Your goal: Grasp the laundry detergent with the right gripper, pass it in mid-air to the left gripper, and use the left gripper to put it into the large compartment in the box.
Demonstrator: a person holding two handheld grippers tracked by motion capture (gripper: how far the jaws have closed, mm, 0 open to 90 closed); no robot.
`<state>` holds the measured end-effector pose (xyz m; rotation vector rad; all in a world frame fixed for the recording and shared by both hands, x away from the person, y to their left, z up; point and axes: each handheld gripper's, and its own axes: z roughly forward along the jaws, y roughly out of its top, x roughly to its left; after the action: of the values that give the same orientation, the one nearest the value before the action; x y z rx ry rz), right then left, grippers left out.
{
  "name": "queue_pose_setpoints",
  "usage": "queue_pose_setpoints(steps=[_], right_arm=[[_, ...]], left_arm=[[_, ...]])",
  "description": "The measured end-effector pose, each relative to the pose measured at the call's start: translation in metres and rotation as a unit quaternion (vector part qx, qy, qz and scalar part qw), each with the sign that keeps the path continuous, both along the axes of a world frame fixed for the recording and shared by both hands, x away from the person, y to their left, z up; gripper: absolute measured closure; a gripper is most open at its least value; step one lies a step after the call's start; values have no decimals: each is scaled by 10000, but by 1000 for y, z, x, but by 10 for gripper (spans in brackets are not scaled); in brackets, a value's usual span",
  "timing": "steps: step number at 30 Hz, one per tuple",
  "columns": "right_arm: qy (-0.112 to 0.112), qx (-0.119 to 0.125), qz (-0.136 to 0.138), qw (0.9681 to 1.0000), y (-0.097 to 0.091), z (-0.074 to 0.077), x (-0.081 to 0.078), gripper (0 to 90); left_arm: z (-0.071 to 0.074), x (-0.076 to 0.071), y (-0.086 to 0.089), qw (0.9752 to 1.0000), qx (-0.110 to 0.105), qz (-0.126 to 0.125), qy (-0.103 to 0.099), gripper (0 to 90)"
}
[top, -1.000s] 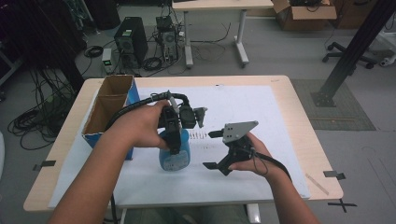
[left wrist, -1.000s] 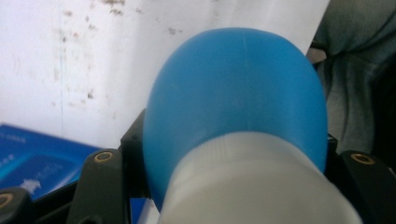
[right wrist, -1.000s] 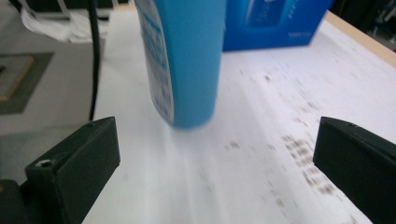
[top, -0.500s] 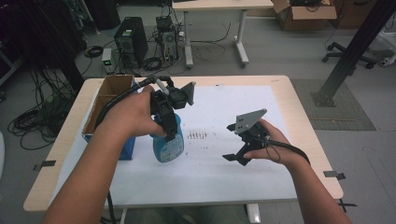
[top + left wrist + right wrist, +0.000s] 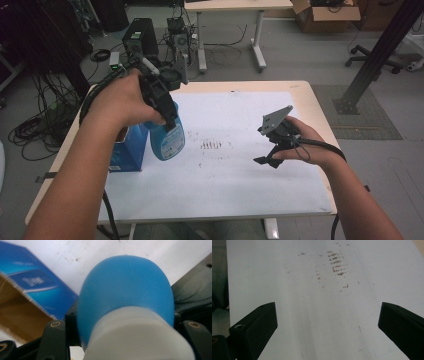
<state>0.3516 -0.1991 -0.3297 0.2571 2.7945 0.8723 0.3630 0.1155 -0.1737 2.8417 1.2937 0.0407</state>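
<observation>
The left gripper [image 5: 165,107] clamps a blue bottle [image 5: 167,140] (its top blurred, cut off close up), hiding part of the box [image 5: 125,152]; the right gripper [image 5: 272,150] gapes, empty, over the smudged sheet [image 5: 240,175].

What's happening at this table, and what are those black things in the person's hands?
Those are hand-held grippers. The left gripper is clamped on a blue bottle, holding it above the white sheet beside a blue box. The right gripper hovers open over the sheet, holding nothing, near some dark smudges. In the left gripper view the bottle sits between the jaws, with the box behind it.
</observation>
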Motion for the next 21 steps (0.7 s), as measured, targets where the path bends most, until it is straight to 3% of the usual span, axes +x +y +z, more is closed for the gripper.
queue_pose_setpoints(steps=[7, 11, 18, 19, 21], right_arm=[[-3, -127, -67, 9999, -10, 6, 5, 25], [-22, -150, -63, 9999, -12, 8, 6, 25], [1, -171, -79, 9998, -14, 8, 8, 25], [13, -181, -71, 9998, -15, 7, 8, 25], [24, -176, -73, 9998, -15, 7, 8, 25]], left_arm=[[32, 7, 20, 9984, 9, 560, -101, 387], [43, 10, 30, 9970, -23, 762, -114, 387], [62, 15, 50, 9911, -107, 1315, -191, 386], [66, 17, 56, 9893, -133, 1439, -196, 386], [67, 18, 58, 9885, -141, 1495, -196, 386]])
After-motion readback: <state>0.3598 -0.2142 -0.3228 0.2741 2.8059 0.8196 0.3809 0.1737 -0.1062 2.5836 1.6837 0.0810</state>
